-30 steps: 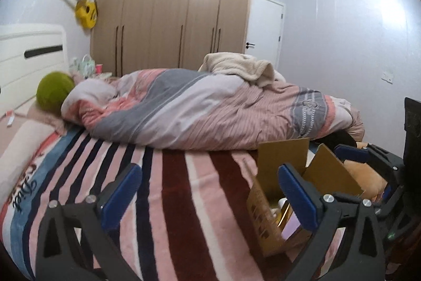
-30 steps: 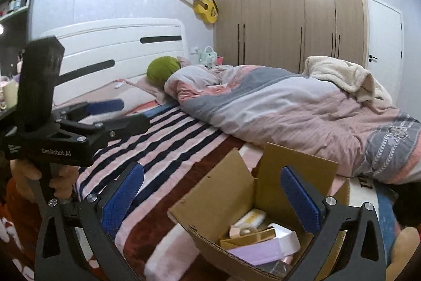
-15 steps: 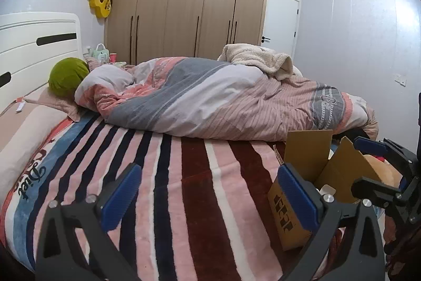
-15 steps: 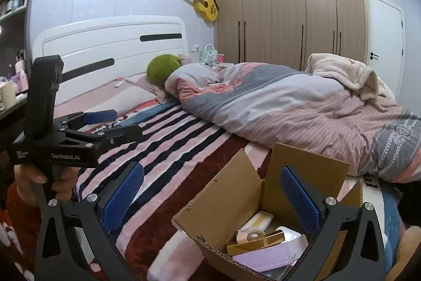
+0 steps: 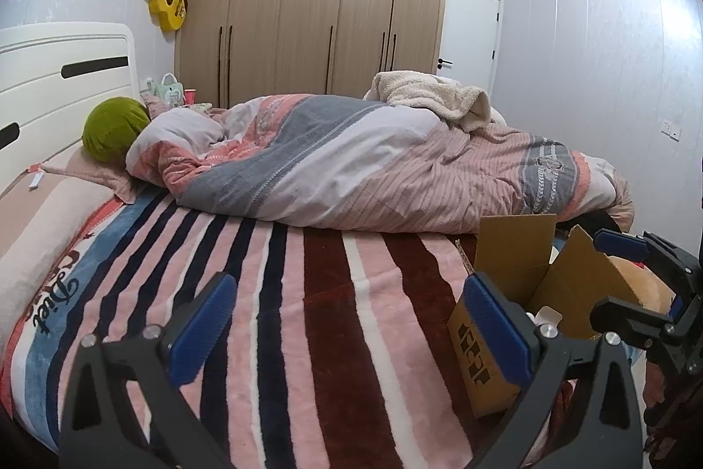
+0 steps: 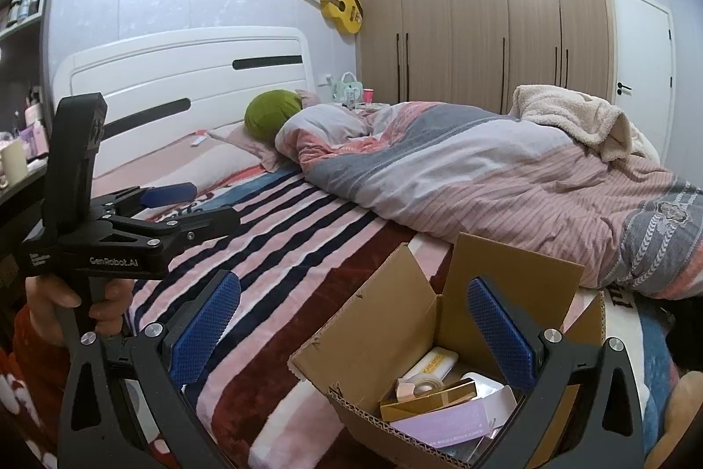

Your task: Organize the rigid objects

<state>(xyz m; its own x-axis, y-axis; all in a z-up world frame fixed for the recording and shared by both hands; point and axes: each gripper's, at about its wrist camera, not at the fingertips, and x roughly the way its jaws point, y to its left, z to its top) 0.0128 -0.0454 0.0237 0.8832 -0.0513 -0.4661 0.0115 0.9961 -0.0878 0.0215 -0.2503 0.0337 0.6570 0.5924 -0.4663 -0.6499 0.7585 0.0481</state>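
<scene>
Cardboard box (image 6: 395, 341) — beneath open right gripper (image 6: 351, 328)

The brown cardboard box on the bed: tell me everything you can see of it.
The brown cardboard box is corrugated and stands upright on the striped blanket near the bed's edge, its flaps raised open. Inside lie a gold box, a tape roll and a lilac packet. Black print marks one side. Neither gripper touches it.
</scene>
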